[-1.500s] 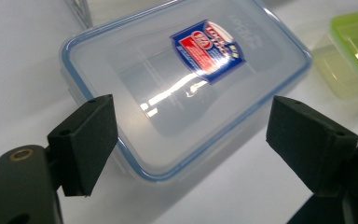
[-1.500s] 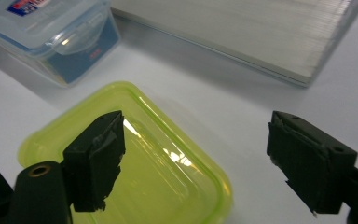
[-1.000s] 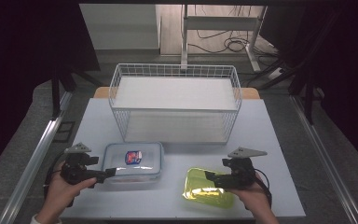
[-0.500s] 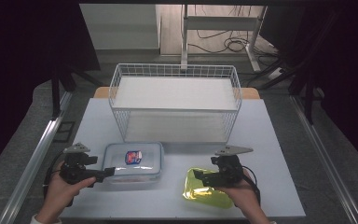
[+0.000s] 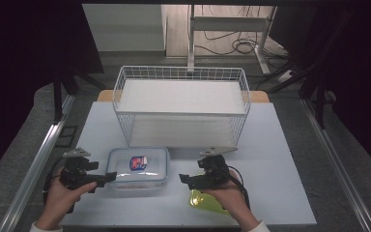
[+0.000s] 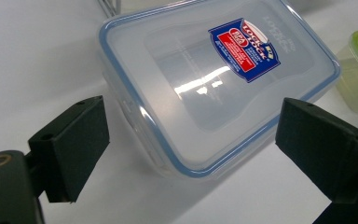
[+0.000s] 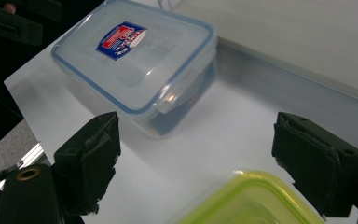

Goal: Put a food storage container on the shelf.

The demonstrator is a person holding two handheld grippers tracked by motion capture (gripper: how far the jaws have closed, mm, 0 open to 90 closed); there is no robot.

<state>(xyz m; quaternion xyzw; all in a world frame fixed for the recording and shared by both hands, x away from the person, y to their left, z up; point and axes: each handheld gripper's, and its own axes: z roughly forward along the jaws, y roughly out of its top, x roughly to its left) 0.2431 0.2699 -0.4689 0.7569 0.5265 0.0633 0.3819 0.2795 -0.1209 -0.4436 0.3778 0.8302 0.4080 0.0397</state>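
Clear box with a blue-edged lid and a red and blue label lies flat on the bench, near its front edge and left of the middle, just in front of the white wire basket.

At the box's left end, the left gripper is held in the person's left hand, with its tips right at the front left corner. In the left gripper view its jaws stand wide apart and hold nothing; the box lies just ahead of them, with its near corner reaching in between the two jaws, though no jaw touches it.

On the other side of the box, the right gripper is held in the person's right hand. It points left toward the box's right end and stops a little short of it. Its jaws are also spread wide and empty. In the right gripper view the box lies ahead and to the left, with one of its side clips facing the camera.

A green box sits on the bench under the right hand, partly covered by it. In the right gripper view its lid shows at the bottom, between the jaws and below them.
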